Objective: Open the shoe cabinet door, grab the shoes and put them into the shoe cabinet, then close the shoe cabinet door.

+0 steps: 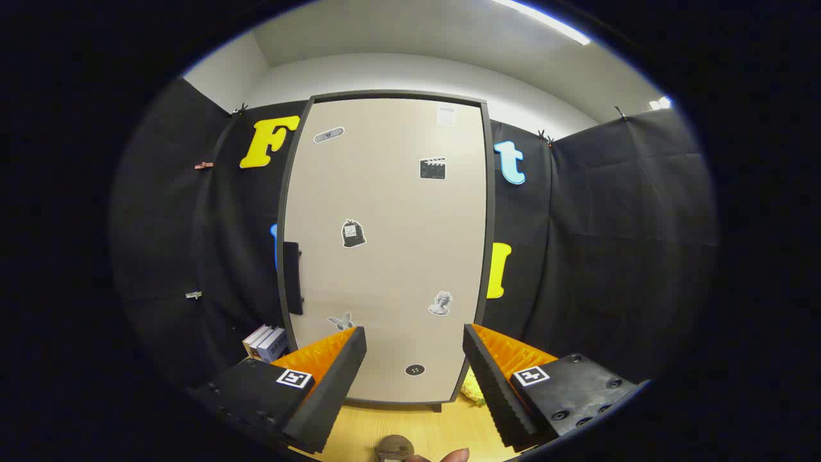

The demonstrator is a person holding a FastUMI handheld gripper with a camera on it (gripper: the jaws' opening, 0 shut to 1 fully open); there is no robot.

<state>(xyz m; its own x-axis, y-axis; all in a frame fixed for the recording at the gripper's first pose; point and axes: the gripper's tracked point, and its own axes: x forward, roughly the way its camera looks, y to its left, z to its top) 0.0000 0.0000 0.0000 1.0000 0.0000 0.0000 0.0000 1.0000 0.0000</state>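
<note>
Two fingers frame our view, spread wide with nothing between them: the hand-held gripper is open and empty. Straight ahead, beyond the fingertips, we see the cabinet standing upright on the wooden floor, its pale door closed inside a dark frame. We spot a dark handle on the door's left edge, roughly at mid-height. Several stickers dot the door; one of them, a clapperboard sticker, sits high towards the right. Left of the cabinet, we make out a few books just past the left finger. To the right, at the cabinet's foot, something yellow peeks out behind the right finger; we cannot tell what it is. Down low between the fingers, a fingertip of the person shows beside a small round part.
</note>
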